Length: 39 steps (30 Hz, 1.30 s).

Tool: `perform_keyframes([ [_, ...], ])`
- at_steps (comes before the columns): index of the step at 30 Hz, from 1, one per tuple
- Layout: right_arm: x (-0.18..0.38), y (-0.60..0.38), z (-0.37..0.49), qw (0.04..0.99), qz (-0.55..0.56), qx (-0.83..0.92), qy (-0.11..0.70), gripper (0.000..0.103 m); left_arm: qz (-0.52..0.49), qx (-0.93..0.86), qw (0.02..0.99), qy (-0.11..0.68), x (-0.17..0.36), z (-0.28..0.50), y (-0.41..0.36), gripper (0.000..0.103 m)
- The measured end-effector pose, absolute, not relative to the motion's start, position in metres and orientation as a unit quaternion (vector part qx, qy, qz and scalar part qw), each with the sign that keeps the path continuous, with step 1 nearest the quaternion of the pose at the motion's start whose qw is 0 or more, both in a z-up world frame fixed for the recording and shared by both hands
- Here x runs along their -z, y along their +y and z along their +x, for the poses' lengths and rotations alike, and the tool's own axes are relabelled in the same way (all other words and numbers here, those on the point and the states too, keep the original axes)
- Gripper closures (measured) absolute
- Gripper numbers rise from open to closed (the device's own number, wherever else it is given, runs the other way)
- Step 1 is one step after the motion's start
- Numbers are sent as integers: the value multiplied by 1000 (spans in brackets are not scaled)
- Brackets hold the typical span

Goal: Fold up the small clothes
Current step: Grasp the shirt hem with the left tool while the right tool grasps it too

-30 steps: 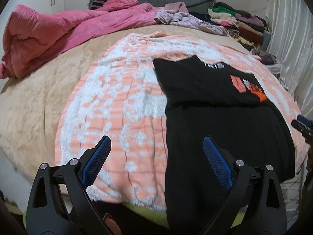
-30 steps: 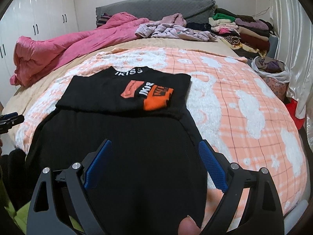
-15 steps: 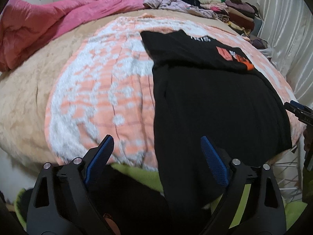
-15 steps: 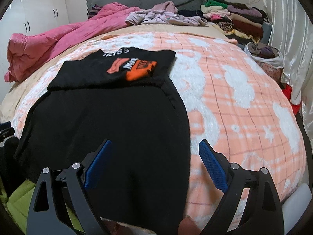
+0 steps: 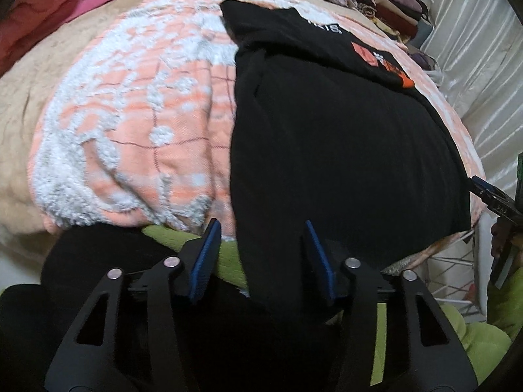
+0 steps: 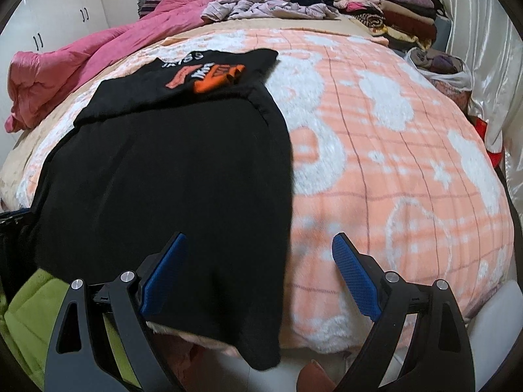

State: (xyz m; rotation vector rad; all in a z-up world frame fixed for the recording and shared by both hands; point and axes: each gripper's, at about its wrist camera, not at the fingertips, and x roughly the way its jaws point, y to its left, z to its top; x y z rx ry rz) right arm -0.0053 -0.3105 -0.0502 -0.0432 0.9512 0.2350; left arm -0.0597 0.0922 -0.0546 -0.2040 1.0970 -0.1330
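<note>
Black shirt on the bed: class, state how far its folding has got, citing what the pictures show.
Done: the black shirt's top part with the orange print is folded over its body on the peach blanket. In hand: nothing; the left gripper and right gripper are both open at the hem hanging off the bed edge. Left: grasping the hem and folding it up; unfolded clothes wait behind.

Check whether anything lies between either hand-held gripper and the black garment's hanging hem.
Nothing visible does. The black garment hangs over the bed edge directly before the open left hand-held gripper and right hand-held gripper.
</note>
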Motion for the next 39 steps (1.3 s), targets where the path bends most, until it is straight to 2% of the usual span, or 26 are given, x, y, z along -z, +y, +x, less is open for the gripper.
perform_keyframes([
  [7, 62, -322, -14, 871, -6, -112, 478, 18, -96, 61, 838, 534, 62, -54, 87, 59],
  [9, 63, -322, -16, 869, -6, -115, 482, 25, -94, 59, 836, 537, 64, -53, 86, 59],
  [11, 64, -321, -18, 866, -6, -120, 485, 41, -91, 58, 835, 540, 66, -52, 85, 58],
  [12, 65, -320, -18, 864, -6, -123, 488, 43, -91, 58, 834, 541, 67, -52, 85, 58],
  [14, 68, -318, -19, 860, -5, -131, 494, 55, -91, 59, 834, 541, 67, -52, 86, 58],
  [16, 72, -316, -20, 855, -6, -138, 500, 62, -94, 60, 834, 541, 67, -53, 86, 58],
  [18, 76, -315, -19, 852, -5, -140, 504, 65, -94, 60, 833, 541, 68, -52, 86, 58],
  [19, 78, -315, -19, 852, -2, -141, 504, 71, -92, 60, 834, 541, 68, -52, 86, 59],
  [21, 78, -316, -19, 852, -1, -143, 504, 81, -84, 56, 835, 542, 68, -52, 84, 64],
  [22, 77, -317, -20, 852, -6, -142, 504, 88, -78, 51, 835, 542, 68, -52, 83, 75],
  [23, 75, -318, -20, 852, -10, -142, 504, 93, -74, 52, 836, 542, 68, -53, 82, 81],
  [25, 70, -321, -22, 853, -5, -148, 501, 94, -59, 50, 839, 538, 66, -54, 78, 87],
  [26, 67, -322, -24, 854, -6, -151, 497, 95, -53, 52, 841, 536, 64, -55, 75, 96],
  [27, 65, -322, -25, 855, -8, -153, 495, 95, -54, 58, 842, 533, 62, -55, 74, 100],
  [39, 10, -329, -20, 883, 47, -207, 418, 97, -88, 65, 877, 468, 7, -52, 92, 100],
])
